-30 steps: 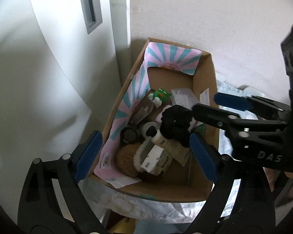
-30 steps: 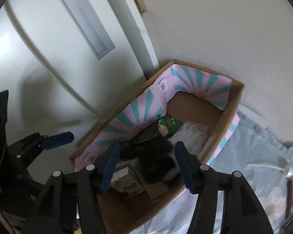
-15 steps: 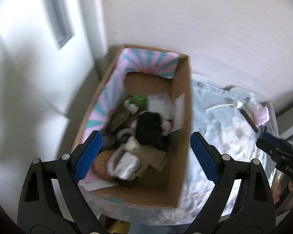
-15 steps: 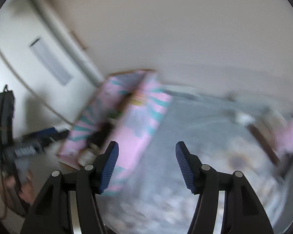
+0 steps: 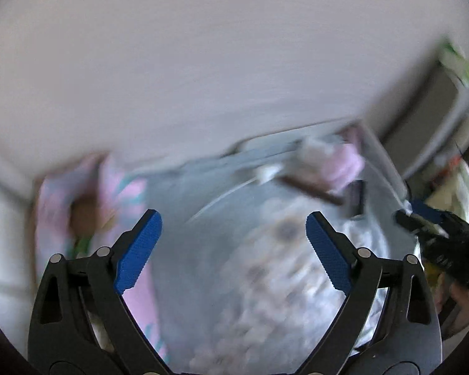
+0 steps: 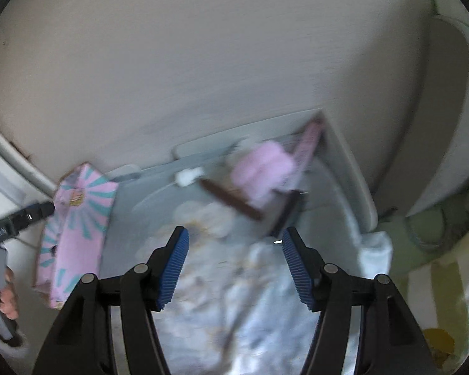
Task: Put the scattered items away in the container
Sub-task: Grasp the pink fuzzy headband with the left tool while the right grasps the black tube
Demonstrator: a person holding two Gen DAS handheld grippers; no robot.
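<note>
The cardboard box with the pink and teal lining (image 6: 78,218) stands at the left end of the bed; it also shows blurred in the left wrist view (image 5: 87,193). At the far right of the bed lie a pink fluffy item (image 6: 262,168), a brown stick-like item (image 6: 231,200), a small white piece (image 6: 187,178) and a dark flat item (image 6: 287,212). My right gripper (image 6: 234,265) is open and empty above the floral sheet, short of these items. My left gripper (image 5: 231,250) is open and empty over the sheet, right of the box.
A floral bedsheet (image 6: 250,297) covers the bed. A pale wall (image 6: 203,62) runs behind it. A white rounded edge (image 6: 453,125) and yellow-green striped fabric (image 6: 437,281) lie to the right. Both views are motion blurred.
Both grippers have swung right, away from the box and toward the items at the bed's far right. The black fluffy item stays in the box. Both stay open.
</note>
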